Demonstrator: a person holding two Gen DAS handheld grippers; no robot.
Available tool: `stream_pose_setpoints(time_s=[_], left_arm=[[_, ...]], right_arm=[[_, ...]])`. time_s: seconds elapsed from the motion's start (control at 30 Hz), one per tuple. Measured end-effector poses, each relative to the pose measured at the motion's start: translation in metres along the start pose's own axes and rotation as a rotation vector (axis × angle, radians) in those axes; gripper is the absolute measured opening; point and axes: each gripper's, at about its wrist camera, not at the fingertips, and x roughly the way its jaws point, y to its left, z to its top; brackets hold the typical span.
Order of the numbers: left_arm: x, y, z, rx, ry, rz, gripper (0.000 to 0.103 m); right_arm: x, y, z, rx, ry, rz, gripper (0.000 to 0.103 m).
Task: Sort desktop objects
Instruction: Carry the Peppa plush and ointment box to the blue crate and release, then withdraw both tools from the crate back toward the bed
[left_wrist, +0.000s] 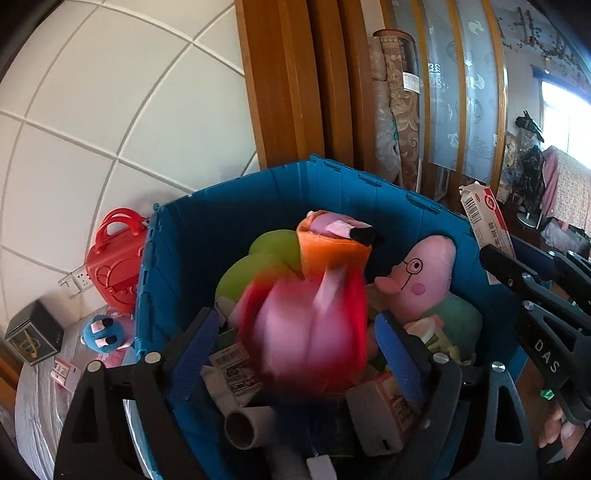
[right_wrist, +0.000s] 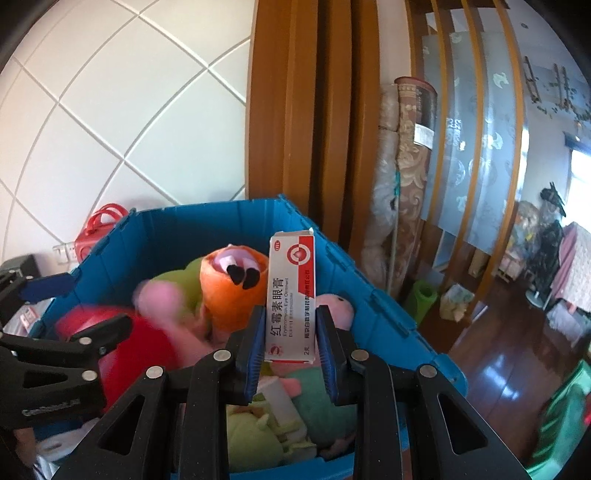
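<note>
A blue plastic bin (left_wrist: 177, 236) holds several plush toys and boxes; it also shows in the right wrist view (right_wrist: 373, 321). My left gripper (left_wrist: 295, 343) is open over the bin, and a blurred red and pink plush (left_wrist: 306, 328) lies between its fingers, apparently loose. My right gripper (right_wrist: 290, 345) is shut on a white and red ointment box (right_wrist: 291, 295), held upright above the bin. The box also shows at the right of the left wrist view (left_wrist: 484, 218). A pink pig plush (left_wrist: 421, 269) and an orange-collared plush (right_wrist: 229, 291) lie in the bin.
A red toy case (left_wrist: 114, 258), a blue plush (left_wrist: 103, 332), a dark box (left_wrist: 31, 332) and a small carton (left_wrist: 64, 373) sit left of the bin. A tiled wall and wooden door frame (right_wrist: 317, 110) stand behind. Rolled rugs (right_wrist: 402, 184) lean at the right.
</note>
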Motion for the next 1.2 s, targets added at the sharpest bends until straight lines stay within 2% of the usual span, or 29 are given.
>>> stream_pose_setpoints(time_s=[0.2, 0.23, 0.27, 0.3, 0.33, 0.37, 0.43, 0.63, 0.87, 1.03, 1.2], left_arm=[[-0.006, 0.011, -0.006, -0.018, -0.006, 0.007, 0.088], [-0.007, 0.013, -0.006, -0.021, -0.008, 0.009, 0.088], [-0.008, 0.016, -0.007, -0.023, -0.010, 0.010, 0.088], [-0.008, 0.018, -0.008, -0.025, -0.010, 0.011, 0.088], [-0.009, 0.020, -0.009, -0.025, -0.010, 0.011, 0.089], [-0.010, 0.023, -0.010, -0.024, -0.012, 0.013, 0.089], [-0.011, 0.028, -0.011, -0.031, -0.015, 0.018, 0.092], [-0.024, 0.050, -0.018, -0.077, -0.036, 0.011, 0.093], [-0.050, 0.081, -0.025, -0.124, -0.089, 0.049, 0.093], [-0.060, 0.121, -0.041, -0.185, -0.087, 0.085, 0.093], [-0.071, 0.169, -0.064, -0.222, -0.074, 0.158, 0.093]], right_arm=[[0.006, 0.008, 0.000, -0.017, 0.020, -0.001, 0.029], [0.007, 0.008, 0.000, -0.015, 0.024, -0.007, 0.038], [0.008, 0.009, 0.000, -0.011, 0.023, -0.014, 0.058], [0.007, 0.010, 0.000, -0.007, 0.020, -0.018, 0.067], [0.007, 0.010, 0.000, -0.004, 0.017, -0.019, 0.085], [0.006, 0.011, 0.001, 0.000, 0.012, -0.023, 0.096], [0.003, 0.014, 0.003, -0.002, -0.001, -0.031, 0.101], [-0.005, 0.024, 0.004, -0.026, -0.001, -0.039, 0.103], [-0.019, 0.049, 0.007, -0.041, -0.017, 0.024, 0.103], [-0.032, 0.085, 0.015, -0.065, -0.044, 0.087, 0.103], [-0.050, 0.138, 0.025, -0.110, -0.080, 0.189, 0.103]])
